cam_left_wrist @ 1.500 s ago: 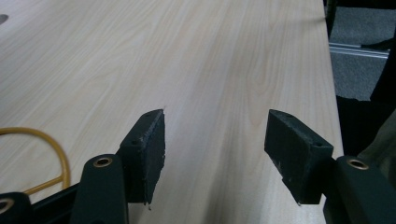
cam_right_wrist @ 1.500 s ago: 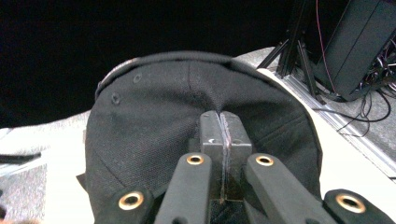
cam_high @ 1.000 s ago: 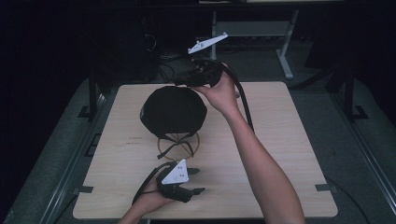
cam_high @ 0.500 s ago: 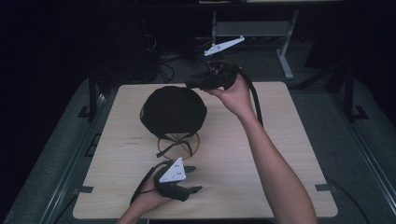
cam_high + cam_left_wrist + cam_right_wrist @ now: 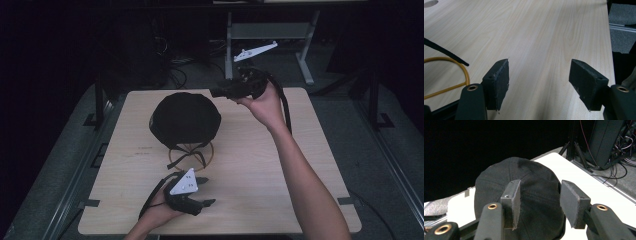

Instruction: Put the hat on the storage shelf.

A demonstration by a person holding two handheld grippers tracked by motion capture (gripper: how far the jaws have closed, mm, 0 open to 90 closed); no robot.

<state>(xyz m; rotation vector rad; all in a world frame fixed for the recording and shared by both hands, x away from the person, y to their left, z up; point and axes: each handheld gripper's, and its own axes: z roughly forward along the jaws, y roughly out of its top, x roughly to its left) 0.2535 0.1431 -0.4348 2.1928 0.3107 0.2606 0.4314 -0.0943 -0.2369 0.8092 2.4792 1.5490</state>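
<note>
A black cap [image 5: 185,119] sits crown up on a yellow wire stand [image 5: 190,153] in the middle of the wooden table [image 5: 260,165]. My right gripper [image 5: 216,92] hovers to the right of the cap near the table's far edge, pointing left at it, open and empty. From the right gripper view the cap [image 5: 524,195] lies just beyond the open gripper [image 5: 539,202], apart from it. Close to the near edge my left gripper [image 5: 206,192] rests low, pointing right, open with nothing between its pads [image 5: 499,80]. The stand's yellow ring [image 5: 451,75] and a black strap [image 5: 446,52] lie at its left.
Beyond the table's far edge stand a grey metal frame [image 5: 272,35], dark equipment and tangled cables [image 5: 175,65]. Cables and a stand leg [image 5: 579,150] also appear behind the table. Bare wood [image 5: 549,32] stretches ahead of the left gripper to the table's right edge.
My right gripper has drawn back from the cap's far side, moving right and rising. The left gripper has barely shifted.
</note>
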